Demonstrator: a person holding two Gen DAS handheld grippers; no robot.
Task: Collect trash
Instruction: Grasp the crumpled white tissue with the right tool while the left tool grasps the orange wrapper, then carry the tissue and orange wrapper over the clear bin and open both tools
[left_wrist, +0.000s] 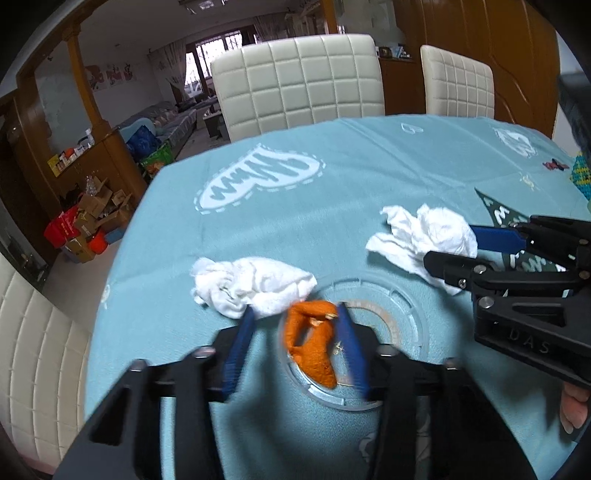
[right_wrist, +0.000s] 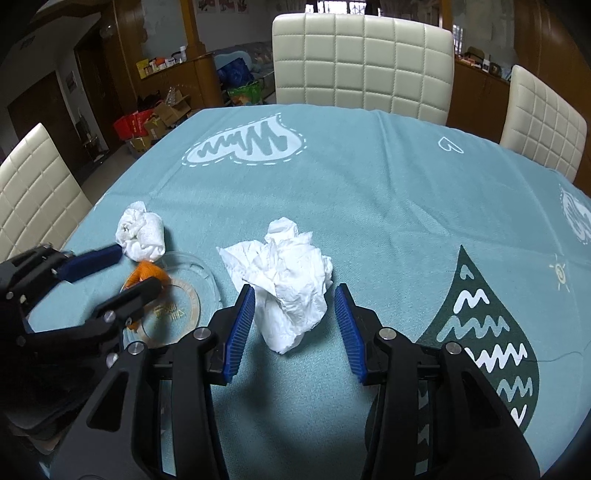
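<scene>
An orange peel (left_wrist: 312, 341) lies on a clear glass plate (left_wrist: 406, 314) on the blue tablecloth. My left gripper (left_wrist: 297, 314) is open, its blue fingers straddling the peel, not closed on it. A crumpled white tissue (left_wrist: 251, 286) lies just beyond its left finger. A second crumpled tissue (right_wrist: 286, 280) lies on the cloth between the open fingers of my right gripper (right_wrist: 295, 295). In the right wrist view the peel (right_wrist: 147, 273), plate (right_wrist: 199, 266), first tissue (right_wrist: 142, 236) and left gripper (right_wrist: 136, 269) show at left. The right gripper (left_wrist: 454, 247) shows at right in the left wrist view, around the second tissue (left_wrist: 424, 236).
The table (right_wrist: 369, 177) has a blue cloth with white and dark prints. White padded chairs (right_wrist: 362, 62) stand at the far side, another at the left (right_wrist: 33, 192). Boxes and bags (left_wrist: 85, 221) lie on the floor beyond the table's left edge.
</scene>
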